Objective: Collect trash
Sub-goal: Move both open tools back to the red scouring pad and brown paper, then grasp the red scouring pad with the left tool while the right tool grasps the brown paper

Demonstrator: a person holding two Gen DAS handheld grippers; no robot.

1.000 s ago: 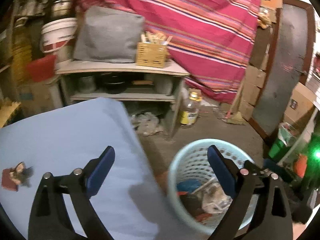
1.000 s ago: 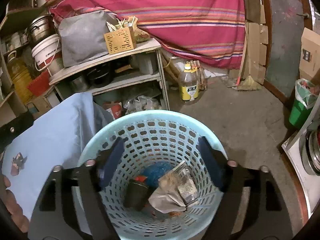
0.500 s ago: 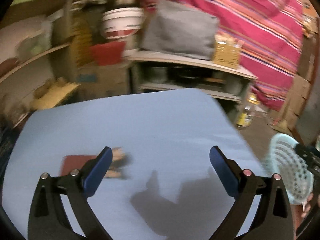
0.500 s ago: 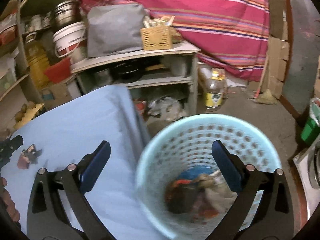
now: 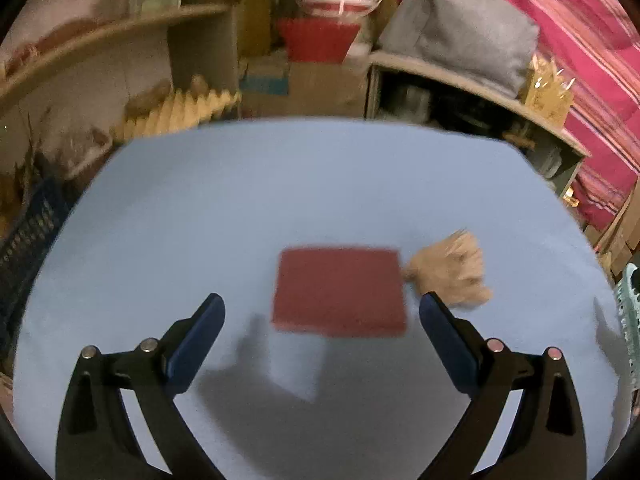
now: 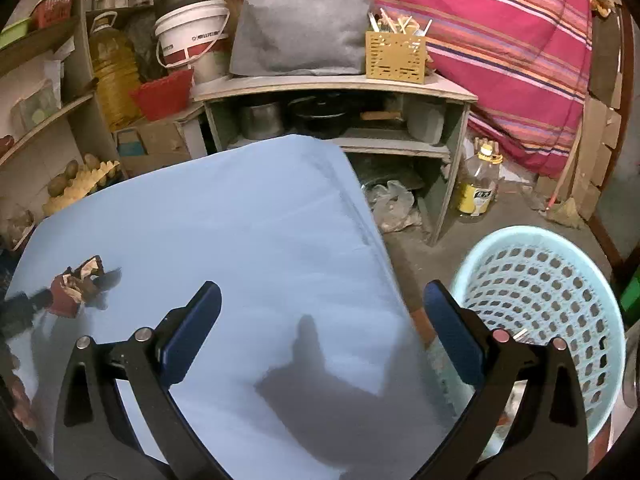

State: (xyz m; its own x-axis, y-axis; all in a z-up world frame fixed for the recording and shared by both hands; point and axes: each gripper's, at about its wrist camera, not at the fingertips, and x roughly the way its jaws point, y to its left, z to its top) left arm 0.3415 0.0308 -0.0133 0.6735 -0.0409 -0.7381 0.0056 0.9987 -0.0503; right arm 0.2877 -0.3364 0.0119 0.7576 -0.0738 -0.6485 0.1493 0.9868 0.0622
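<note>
A flat dark-red packet lies on the blue table, with a crumpled tan wrapper touching its right side. My left gripper hovers just in front of the packet, open and empty. In the right wrist view the same red packet and crumpled wrapper sit far left on the table. My right gripper is wide open and empty, over the table's right edge. The light-blue perforated trash basket stands on the floor to its right.
A grey shelf unit with a grey bag and a yellow holder stands behind the table. A bottle is on the floor. A white bucket and wall shelves are at back left. The basket rim shows at right.
Both grippers swung left from the basket toward the table. The left one now faces the red packet close up. The right gripper's jaws widened and the basket slid to its right.
</note>
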